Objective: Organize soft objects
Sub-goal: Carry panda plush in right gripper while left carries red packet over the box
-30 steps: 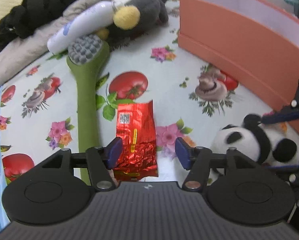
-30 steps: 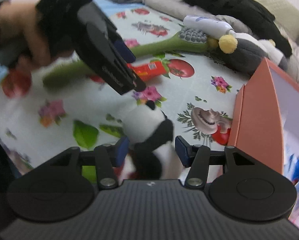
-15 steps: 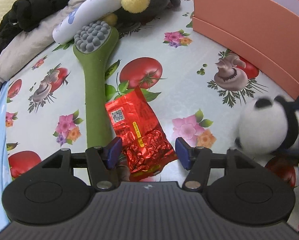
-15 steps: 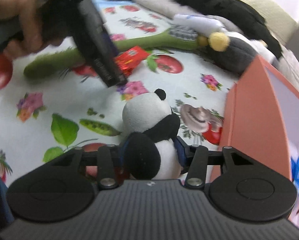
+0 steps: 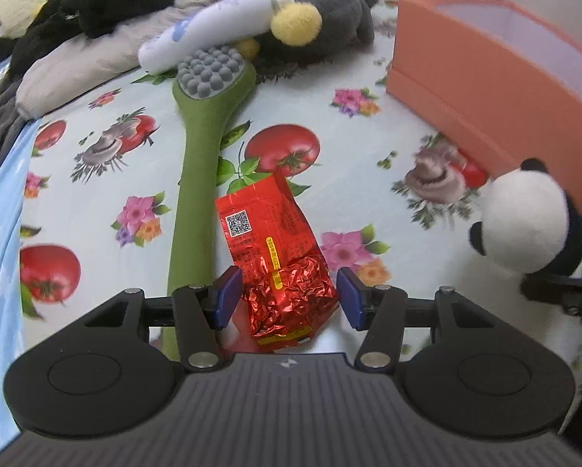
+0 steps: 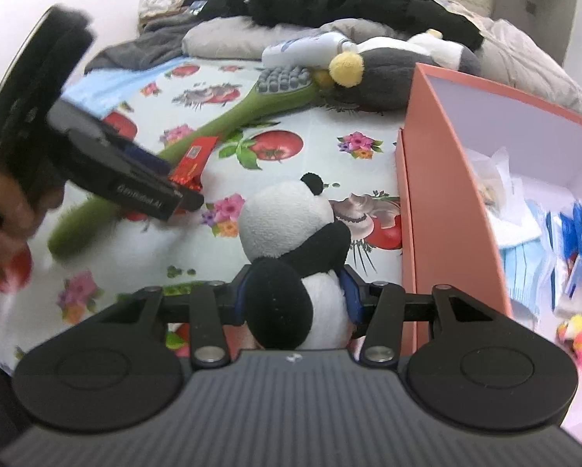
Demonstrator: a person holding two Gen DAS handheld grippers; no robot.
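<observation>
Beside the panda (image 6: 291, 233) stands an orange box (image 6: 438, 194).

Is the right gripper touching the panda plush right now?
Touching. In the right wrist view the right gripper has both blue pads pressed into the panda plush, squeezing its body between them.

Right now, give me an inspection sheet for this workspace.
Surface: bed sheet printed with tomatoes and flowers.
Job's things: panda plush clamped in the right claw beside the orange box; the box holds masks and wrappers. Grey plush lies at the back.
Clutter: red foil packet, green massage stick, white bottle, piled clothes.
Grippers: left claw open, straddling the packet's lower end, pads clear of it, jaws just narrowed.
Cables: nothing seen.
Surroundings: a hand holds the left gripper; white wall behind.
</observation>
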